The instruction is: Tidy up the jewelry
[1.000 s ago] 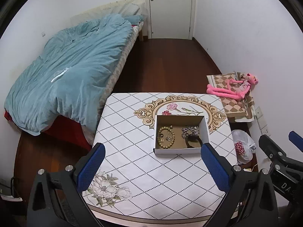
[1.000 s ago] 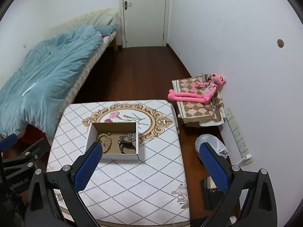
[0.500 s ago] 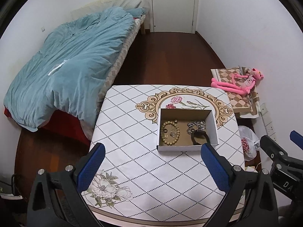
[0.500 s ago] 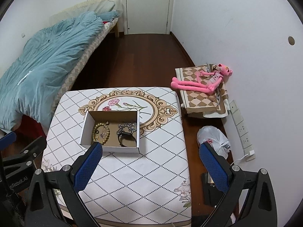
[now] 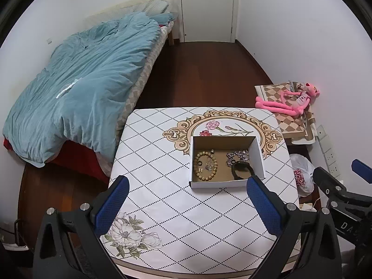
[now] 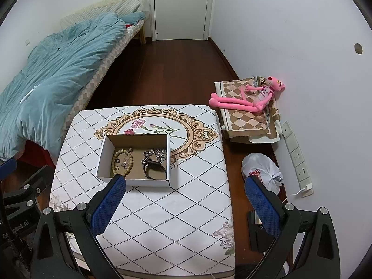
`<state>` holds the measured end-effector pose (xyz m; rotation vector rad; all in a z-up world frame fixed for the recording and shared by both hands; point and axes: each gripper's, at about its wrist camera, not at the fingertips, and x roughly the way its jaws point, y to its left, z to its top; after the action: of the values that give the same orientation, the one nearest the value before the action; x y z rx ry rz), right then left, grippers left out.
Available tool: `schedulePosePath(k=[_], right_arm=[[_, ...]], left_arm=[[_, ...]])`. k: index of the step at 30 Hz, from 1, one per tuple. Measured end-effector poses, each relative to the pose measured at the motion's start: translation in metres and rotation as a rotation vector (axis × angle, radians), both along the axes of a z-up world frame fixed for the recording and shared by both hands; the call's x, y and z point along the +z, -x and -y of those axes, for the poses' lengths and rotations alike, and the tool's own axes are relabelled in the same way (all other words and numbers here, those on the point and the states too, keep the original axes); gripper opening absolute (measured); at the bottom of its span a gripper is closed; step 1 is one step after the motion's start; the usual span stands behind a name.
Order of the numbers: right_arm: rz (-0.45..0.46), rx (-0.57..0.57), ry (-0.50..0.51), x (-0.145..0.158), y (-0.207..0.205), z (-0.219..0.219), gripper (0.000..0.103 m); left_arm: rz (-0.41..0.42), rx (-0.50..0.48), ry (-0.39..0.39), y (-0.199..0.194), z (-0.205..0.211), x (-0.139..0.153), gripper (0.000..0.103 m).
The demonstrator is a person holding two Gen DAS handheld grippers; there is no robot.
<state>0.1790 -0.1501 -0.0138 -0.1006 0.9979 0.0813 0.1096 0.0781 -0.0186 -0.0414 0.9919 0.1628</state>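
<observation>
A small open cardboard box [image 5: 257, 154] [image 6: 104, 153] sits on the patterned table [image 5: 167, 209] [image 6: 162, 220]. Inside lie a wooden bead bracelet [image 5: 215, 166] [image 6: 113, 161], a silver chain [image 5: 237, 155] [image 6: 154, 153] and a black band [image 5: 240, 171] [image 6: 154, 168]. Some small pieces rest within the bead ring. My left gripper [image 5: 187, 205] hangs open high above the table's near half, short of the box. My right gripper [image 6: 186, 207] is open too, over the table's right edge, its left finger [image 6: 107, 204] overlapping the box's near corner in the picture. Nothing is held.
A bed with a teal duvet [image 5: 81, 88] [image 6: 53, 76] stands left of the table. A pink plush toy [image 5: 288, 102] [image 6: 251, 97] lies on a checked cloth at the right wall. A white plastic bag [image 6: 260, 172] sits on the wooden floor by wall sockets. A shut door [image 6: 181, 7] is far back.
Both grippers have tipped and drawn closer over the table, so the box now looks larger and lower in each view. Both stay open and the jewelry has not moved.
</observation>
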Motion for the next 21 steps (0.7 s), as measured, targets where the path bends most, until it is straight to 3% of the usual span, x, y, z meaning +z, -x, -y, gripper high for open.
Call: schedulePosePath(k=[21], right_arm=[[-0.004,0.003,0.006,-0.0032,0.0015,0.0011,0.103]], left_arm=[[-0.002,0.002,0.003,-0.0007,-0.0004,-0.0013,0.103]])
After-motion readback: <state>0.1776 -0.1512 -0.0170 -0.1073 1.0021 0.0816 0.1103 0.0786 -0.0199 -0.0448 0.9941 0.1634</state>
